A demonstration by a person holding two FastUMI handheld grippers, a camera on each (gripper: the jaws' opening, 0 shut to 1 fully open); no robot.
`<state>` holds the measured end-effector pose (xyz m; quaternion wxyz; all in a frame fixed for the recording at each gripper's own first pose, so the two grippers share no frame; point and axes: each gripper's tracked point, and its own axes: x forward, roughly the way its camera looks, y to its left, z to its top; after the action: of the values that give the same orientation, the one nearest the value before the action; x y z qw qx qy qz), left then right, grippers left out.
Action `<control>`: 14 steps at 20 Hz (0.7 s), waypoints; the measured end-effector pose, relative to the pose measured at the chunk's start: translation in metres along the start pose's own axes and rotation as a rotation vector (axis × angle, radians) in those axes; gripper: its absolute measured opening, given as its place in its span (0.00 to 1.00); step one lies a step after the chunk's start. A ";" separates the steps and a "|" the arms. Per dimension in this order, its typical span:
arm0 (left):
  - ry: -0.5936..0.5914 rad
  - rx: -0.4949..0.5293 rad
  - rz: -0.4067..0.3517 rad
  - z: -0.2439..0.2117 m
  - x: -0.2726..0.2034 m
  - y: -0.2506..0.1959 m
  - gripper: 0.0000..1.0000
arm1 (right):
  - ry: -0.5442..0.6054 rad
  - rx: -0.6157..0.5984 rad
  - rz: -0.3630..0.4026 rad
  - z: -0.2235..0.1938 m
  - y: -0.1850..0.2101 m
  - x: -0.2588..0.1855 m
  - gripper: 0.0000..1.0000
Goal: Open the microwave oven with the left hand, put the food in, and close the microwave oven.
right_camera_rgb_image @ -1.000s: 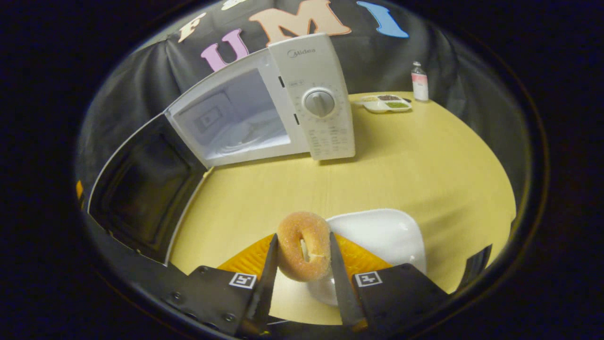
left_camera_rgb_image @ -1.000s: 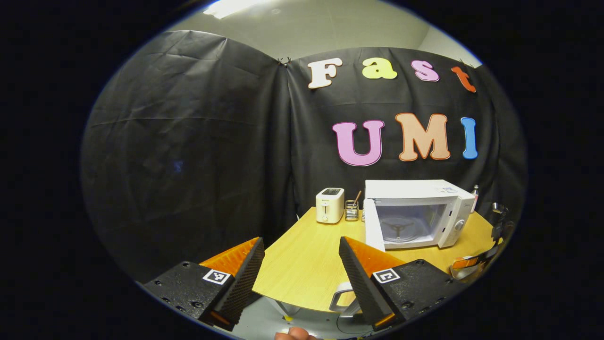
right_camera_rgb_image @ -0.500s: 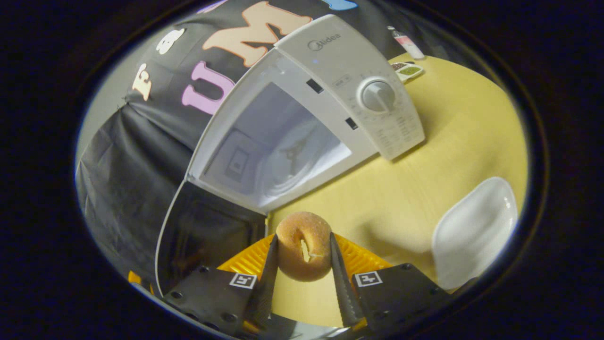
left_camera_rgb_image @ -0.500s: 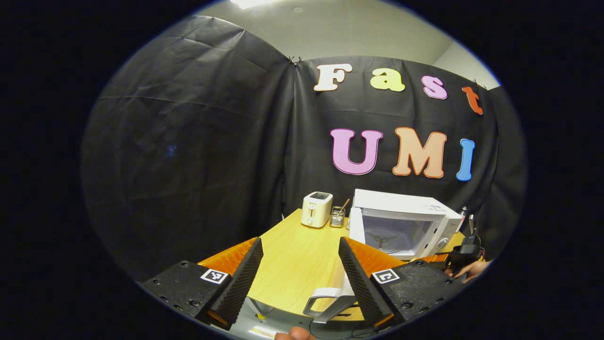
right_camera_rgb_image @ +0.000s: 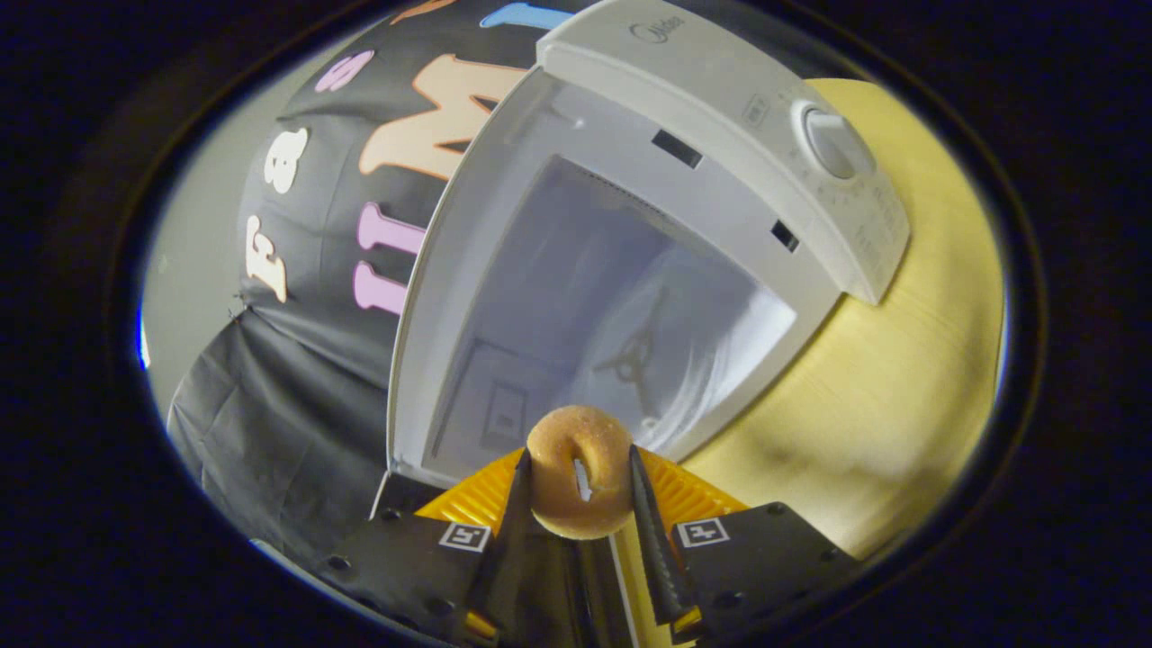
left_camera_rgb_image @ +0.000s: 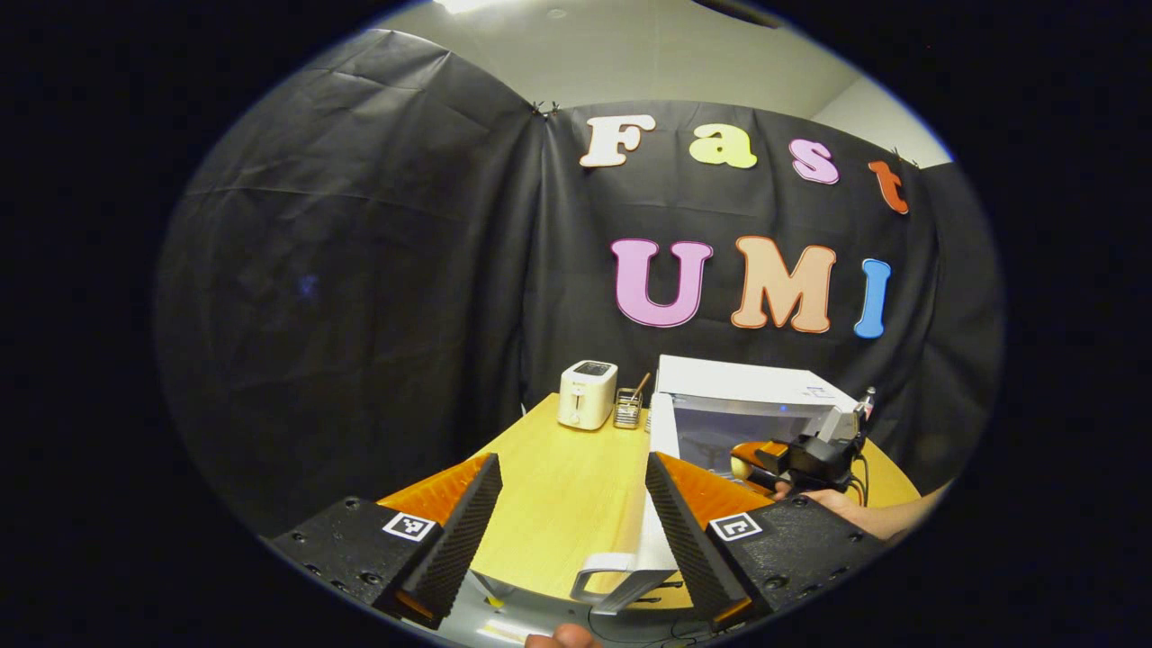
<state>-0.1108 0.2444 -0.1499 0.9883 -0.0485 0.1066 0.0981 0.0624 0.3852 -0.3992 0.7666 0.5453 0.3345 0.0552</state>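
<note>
In the right gripper view, a sugared doughnut (right_camera_rgb_image: 565, 504) stands on edge, and my right gripper (right_camera_rgb_image: 579, 461) is shut on it just in front of the white microwave's (right_camera_rgb_image: 720, 117) open cavity (right_camera_rgb_image: 612, 315). The view is tilted, and the turntable hub shows inside. In the left gripper view, my left gripper (left_camera_rgb_image: 571, 461) stands open and holds nothing, back at the table's near edge. From there the microwave (left_camera_rgb_image: 747, 389) is at the far right, with its door (left_camera_rgb_image: 661, 450) swung open edge-on toward me. The right gripper (left_camera_rgb_image: 796, 461) holds the doughnut (left_camera_rgb_image: 742, 463) at the opening, with a hand behind it.
A white toaster (left_camera_rgb_image: 587, 394) and a small wire holder (left_camera_rgb_image: 627, 411) stand at the back of the wooden table (left_camera_rgb_image: 567, 486), left of the microwave. The microwave's dial (right_camera_rgb_image: 835, 144) is on its right panel. Bare tabletop (right_camera_rgb_image: 909, 360) lies to its right.
My right gripper has carried the doughnut from above the white plate up to the microwave's opening, tilting as it went. The plate has left the view. My left gripper has stayed open, shifting only slightly.
</note>
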 end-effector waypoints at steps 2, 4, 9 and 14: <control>-0.011 0.012 -0.023 0.006 0.007 -0.007 0.95 | -0.042 0.047 -0.016 0.002 -0.006 0.021 0.53; -0.017 0.040 -0.036 0.009 0.011 -0.010 0.95 | -0.097 0.092 -0.018 0.009 -0.006 0.039 0.54; -0.007 0.063 -0.055 0.008 0.005 -0.021 0.95 | -0.163 0.123 -0.040 0.016 -0.008 0.071 0.53; 0.018 0.050 -0.047 0.003 0.001 -0.021 0.95 | -0.187 0.108 -0.070 0.016 -0.014 0.082 0.53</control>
<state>-0.1050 0.2247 -0.1458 0.9902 -0.0269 0.1165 0.0719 0.1306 0.4037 -0.4455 0.7654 0.5766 0.2830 -0.0406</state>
